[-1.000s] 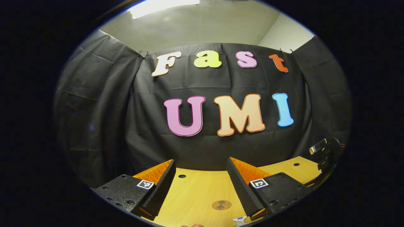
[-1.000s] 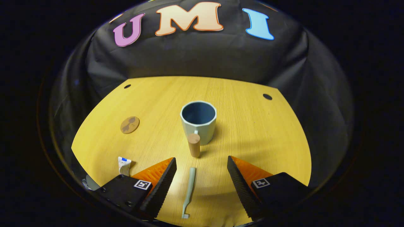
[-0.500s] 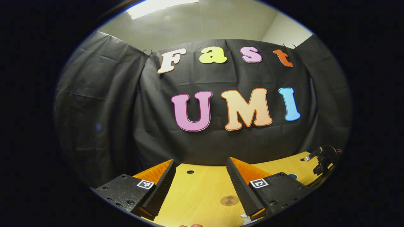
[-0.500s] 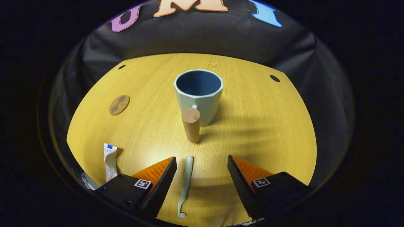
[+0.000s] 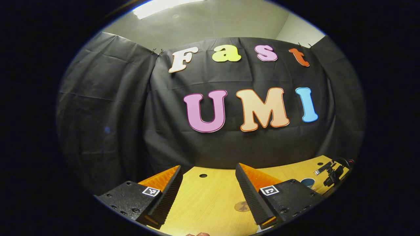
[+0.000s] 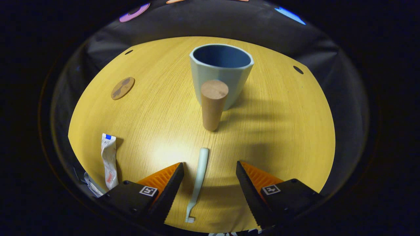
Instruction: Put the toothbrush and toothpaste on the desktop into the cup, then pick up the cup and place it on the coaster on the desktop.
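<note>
In the right gripper view a pale green toothbrush (image 6: 198, 179) lies on the wooden desktop (image 6: 279, 131), lengthwise between the fingers of my open right gripper (image 6: 210, 170), which hovers just above it. Beyond it stands a pale blue cup (image 6: 221, 73) with a wooden handle (image 6: 212, 104) facing me. A white toothpaste tube (image 6: 108, 160) lies at the left, and a round brown coaster (image 6: 122, 88) sits farther back left. In the left gripper view my left gripper (image 5: 210, 173) is open over the desk, with the coaster (image 5: 242, 206) beside its right finger and the cup's rim (image 5: 307, 182) at the far right.
The other gripper's rig (image 5: 331, 170) shows at the right edge of the left gripper view. Small round holes (image 6: 298, 69) mark the desktop's back corners. Black cloth walls close the booth behind the desk. A fingertip (image 5: 197, 234) peeks in at the bottom edge.
My right gripper has dropped lower and moved forward toward the cup, with the toothbrush now between its fingers. The left gripper has drifted left and tilted slightly down. Both stay open.
</note>
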